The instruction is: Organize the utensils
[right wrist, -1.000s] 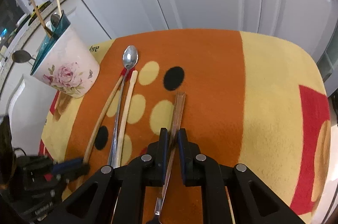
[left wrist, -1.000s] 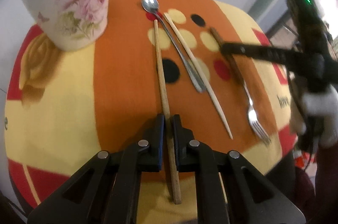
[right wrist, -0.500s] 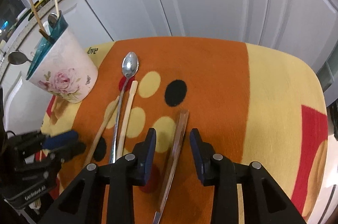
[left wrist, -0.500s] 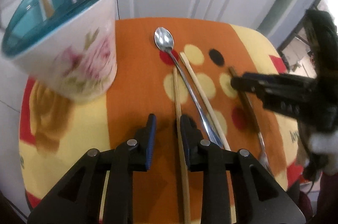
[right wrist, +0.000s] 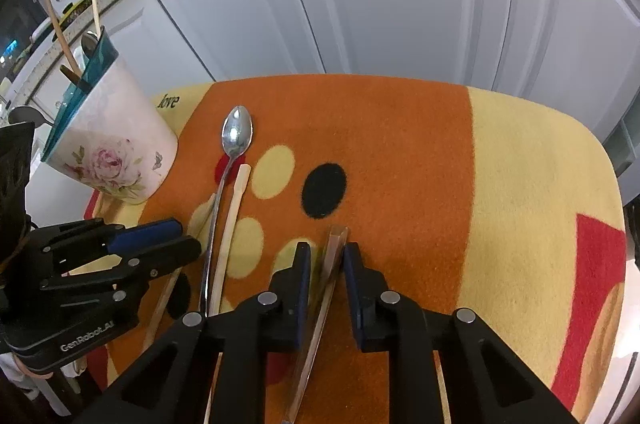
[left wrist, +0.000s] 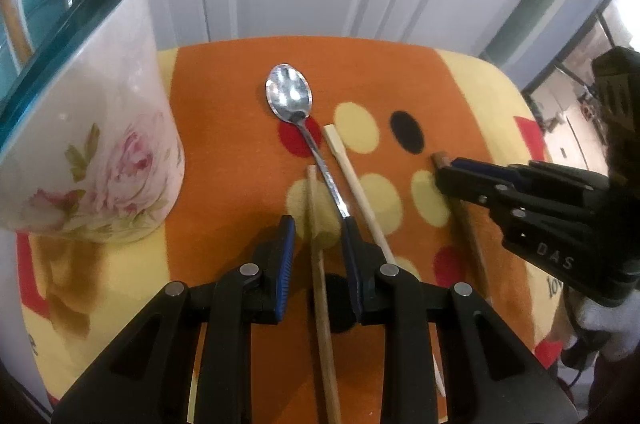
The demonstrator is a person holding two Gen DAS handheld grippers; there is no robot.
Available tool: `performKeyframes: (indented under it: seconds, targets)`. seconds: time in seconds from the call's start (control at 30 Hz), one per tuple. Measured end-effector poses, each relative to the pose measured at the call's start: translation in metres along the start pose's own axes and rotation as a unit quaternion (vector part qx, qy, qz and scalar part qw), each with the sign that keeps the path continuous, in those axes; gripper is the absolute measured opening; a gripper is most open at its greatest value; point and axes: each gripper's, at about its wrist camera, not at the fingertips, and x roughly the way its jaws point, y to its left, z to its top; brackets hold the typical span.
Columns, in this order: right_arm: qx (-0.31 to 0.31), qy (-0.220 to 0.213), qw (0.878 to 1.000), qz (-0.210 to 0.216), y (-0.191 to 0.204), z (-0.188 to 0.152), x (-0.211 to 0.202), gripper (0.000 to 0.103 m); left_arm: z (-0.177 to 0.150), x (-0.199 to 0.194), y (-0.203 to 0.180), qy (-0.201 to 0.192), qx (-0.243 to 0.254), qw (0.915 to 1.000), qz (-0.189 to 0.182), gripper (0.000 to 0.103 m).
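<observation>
Left wrist view: the left tool (left wrist: 316, 248) hangs with its jaws apart, a wooden chopstick (left wrist: 322, 288) lying loose between them on the orange and yellow cloth (left wrist: 224, 128). Beside it lie a metal spoon (left wrist: 298, 116) and a pale chopstick (left wrist: 352, 176); the flowered holder (left wrist: 92, 152) stands at the left.

Right wrist view: the right tool (right wrist: 326, 266) is closing, jaws not yet touching the brown-handled fork (right wrist: 324, 288) between them.
</observation>
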Motion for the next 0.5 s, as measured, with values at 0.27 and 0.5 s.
performKeyframes:
  seconds: [0.27,0.5]
  targets:
    - [-0.003,-0.003,1.000,0.006,-0.002,-0.003,0.000,0.012,0.006,0.011,0.001,0.004,0.011,0.9996,0.026,0.009]
    - [0.001,-0.044,0.998,0.035,0.004,-0.012,-0.035,0.010,-0.008,-0.019,0.015,-0.020,-0.013,0.9996,-0.012,0.004]
